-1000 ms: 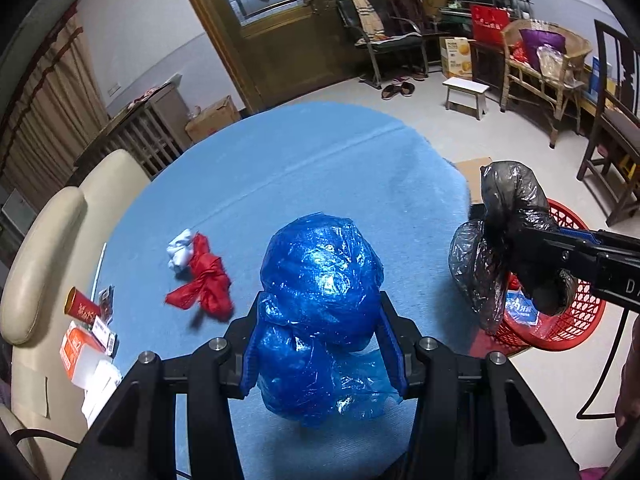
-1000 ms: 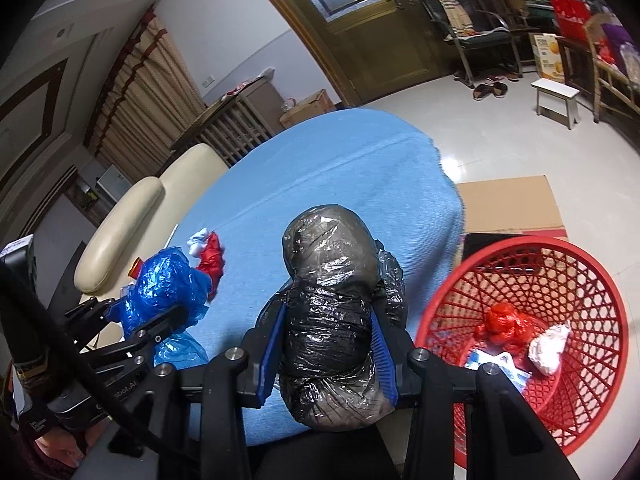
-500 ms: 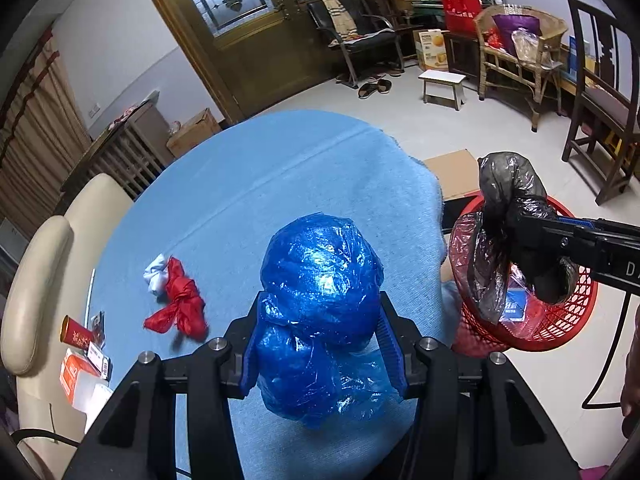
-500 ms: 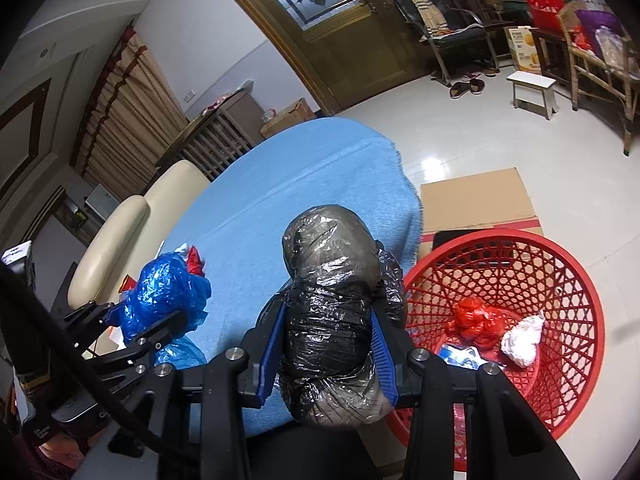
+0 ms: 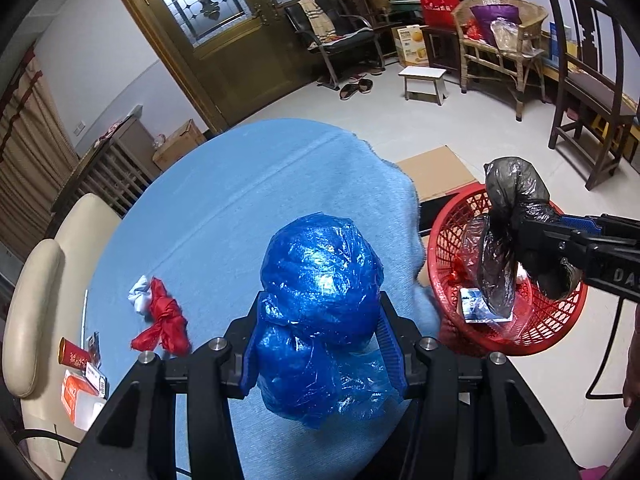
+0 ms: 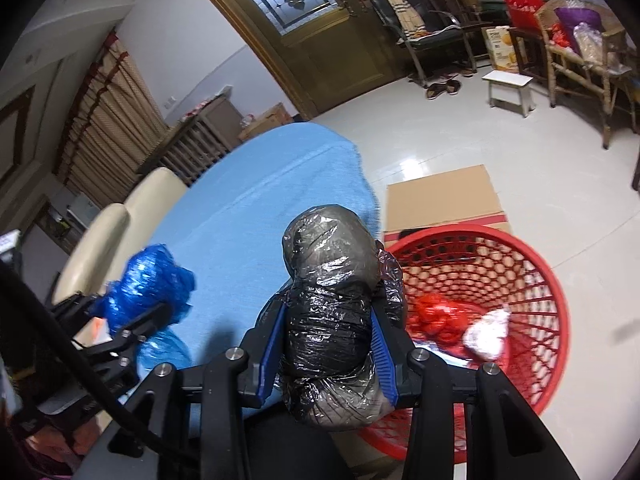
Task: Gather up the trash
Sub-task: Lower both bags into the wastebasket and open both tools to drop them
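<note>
My left gripper (image 5: 320, 332) clamps a crumpled blue plastic bag (image 5: 320, 280) between its blue-padded fingers (image 5: 390, 344), holding it above the blue-clothed round worktop (image 5: 240, 200). My right gripper (image 6: 326, 342) grips a bundled black plastic bag (image 6: 330, 280) the same way, just left of the red mesh plastic basket (image 6: 532, 280) on the floor. Seen from my left gripper, the black bag hangs over the basket's near rim. Inside the basket, ahead and right of my right gripper, lie a red wad (image 6: 436, 314) and a white wad (image 6: 486, 332). Ahead and left of my left gripper, a knotted red-and-white rag (image 5: 160, 316) rests on the worktop.
</note>
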Tool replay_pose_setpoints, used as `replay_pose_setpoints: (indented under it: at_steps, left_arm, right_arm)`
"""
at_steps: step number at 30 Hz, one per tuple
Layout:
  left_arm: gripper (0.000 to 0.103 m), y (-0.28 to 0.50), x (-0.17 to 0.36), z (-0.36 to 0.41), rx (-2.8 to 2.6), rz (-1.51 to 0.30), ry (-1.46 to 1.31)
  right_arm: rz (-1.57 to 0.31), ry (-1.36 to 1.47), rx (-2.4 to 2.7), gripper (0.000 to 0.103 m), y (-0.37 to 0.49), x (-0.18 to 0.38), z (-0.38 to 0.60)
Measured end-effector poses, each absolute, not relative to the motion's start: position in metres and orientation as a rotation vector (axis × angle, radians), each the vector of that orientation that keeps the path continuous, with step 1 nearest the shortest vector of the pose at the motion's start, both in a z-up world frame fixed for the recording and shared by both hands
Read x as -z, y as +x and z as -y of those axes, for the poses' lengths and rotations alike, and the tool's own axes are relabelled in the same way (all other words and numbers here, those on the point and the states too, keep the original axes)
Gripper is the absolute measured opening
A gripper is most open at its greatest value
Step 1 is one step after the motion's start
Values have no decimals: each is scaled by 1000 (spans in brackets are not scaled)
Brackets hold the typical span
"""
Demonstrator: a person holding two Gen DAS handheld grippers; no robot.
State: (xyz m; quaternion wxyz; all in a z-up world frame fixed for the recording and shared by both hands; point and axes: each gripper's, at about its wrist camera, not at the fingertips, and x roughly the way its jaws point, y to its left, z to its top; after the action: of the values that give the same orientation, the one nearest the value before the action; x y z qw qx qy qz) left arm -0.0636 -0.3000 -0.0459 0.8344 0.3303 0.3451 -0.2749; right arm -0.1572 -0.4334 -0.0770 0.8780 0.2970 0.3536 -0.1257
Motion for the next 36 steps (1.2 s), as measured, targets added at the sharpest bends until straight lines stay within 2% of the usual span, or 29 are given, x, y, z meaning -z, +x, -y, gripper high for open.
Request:
replay_pose_setpoints:
  at_steps: [20, 36]
  left_arm:
    - [52, -72, 66, 361, 742, -836, 739]
    - [54, -69, 89, 386, 854, -960, 671]
  right_arm:
    - [-804, 507, 455, 44, -172, 76, 448]
    - [-832, 526, 478, 45, -181, 81, 453]
